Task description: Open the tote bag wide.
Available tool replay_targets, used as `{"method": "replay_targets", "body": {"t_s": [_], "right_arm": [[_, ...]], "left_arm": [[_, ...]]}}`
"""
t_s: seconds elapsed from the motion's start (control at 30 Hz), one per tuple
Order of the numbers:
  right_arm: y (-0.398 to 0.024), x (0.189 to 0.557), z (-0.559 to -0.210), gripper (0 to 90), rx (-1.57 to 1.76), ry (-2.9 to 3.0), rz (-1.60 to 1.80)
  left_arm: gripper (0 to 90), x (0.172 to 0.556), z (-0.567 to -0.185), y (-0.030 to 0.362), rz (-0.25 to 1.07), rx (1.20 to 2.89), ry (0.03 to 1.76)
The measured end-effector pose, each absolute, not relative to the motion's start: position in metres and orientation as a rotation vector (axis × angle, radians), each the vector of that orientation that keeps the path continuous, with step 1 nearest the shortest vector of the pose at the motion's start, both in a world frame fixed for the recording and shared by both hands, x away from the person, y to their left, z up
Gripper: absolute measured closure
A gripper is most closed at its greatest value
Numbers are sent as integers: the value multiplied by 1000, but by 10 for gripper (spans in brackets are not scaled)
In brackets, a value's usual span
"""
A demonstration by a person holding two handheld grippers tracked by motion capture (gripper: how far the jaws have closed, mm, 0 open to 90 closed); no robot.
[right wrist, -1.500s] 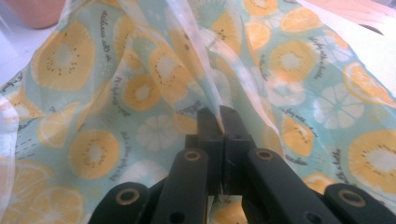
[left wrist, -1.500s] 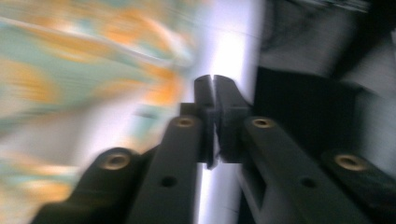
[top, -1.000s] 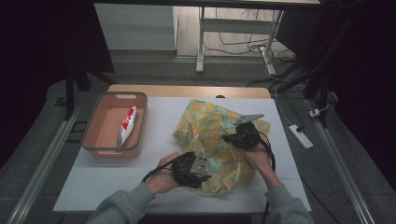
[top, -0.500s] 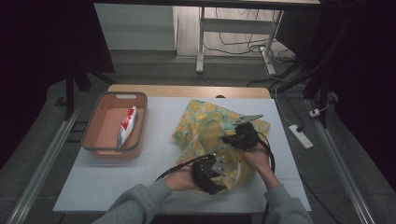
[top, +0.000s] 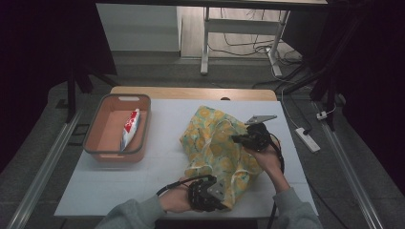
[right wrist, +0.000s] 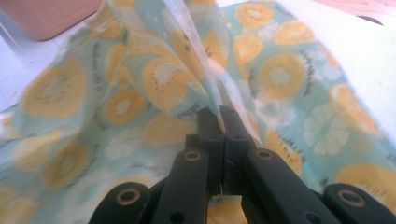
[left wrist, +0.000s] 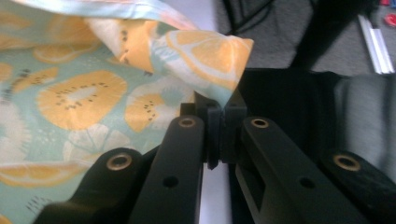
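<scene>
Jaws of my left gripper (left wrist: 219, 112) have just been closing and now pinch the cloth's (top: 217, 143) near corner at the desk (top: 157, 167) edge. Right gripper (right wrist: 222, 116) clamps a fold higher up, mid-desk. Two grips apart: I judge this sets up spreading or folding it.

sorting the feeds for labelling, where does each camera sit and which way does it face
High view: fixed above the person's side, facing forward and down on the white table; forearms, left gripper and right gripper show.
Left gripper view: rides the left gripper, looking along its black jaws, which have just closed on a corner of the fruit-print cloth.
Right gripper view: rides the right gripper, looking along jaws pinching a cloth fold, pink basket beyond.
Shared: the cloth appears in all three; the basket in the high and right gripper views.
</scene>
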State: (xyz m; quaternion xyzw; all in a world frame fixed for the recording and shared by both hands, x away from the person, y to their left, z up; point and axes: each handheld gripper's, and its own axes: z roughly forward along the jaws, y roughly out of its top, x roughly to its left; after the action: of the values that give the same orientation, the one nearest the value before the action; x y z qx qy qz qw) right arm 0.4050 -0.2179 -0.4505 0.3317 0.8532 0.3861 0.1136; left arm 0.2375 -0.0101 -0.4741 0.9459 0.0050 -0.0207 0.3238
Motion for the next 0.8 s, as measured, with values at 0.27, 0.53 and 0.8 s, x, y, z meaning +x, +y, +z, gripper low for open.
{"method": "replay_targets", "body": {"t_s": [0.27,0.53,0.8], "right_arm": [[-207,403,-457,889,952,2552,1106],[-209,400,-453,889,940,2546,1140],[-207,398,-452,888,915,2549,1150]], "left_arm": [[547,245,-466,11,43,2394,155],[371,277,-419,68,196,2156,484],[367,314,-415,115,303,2097,741]]}}
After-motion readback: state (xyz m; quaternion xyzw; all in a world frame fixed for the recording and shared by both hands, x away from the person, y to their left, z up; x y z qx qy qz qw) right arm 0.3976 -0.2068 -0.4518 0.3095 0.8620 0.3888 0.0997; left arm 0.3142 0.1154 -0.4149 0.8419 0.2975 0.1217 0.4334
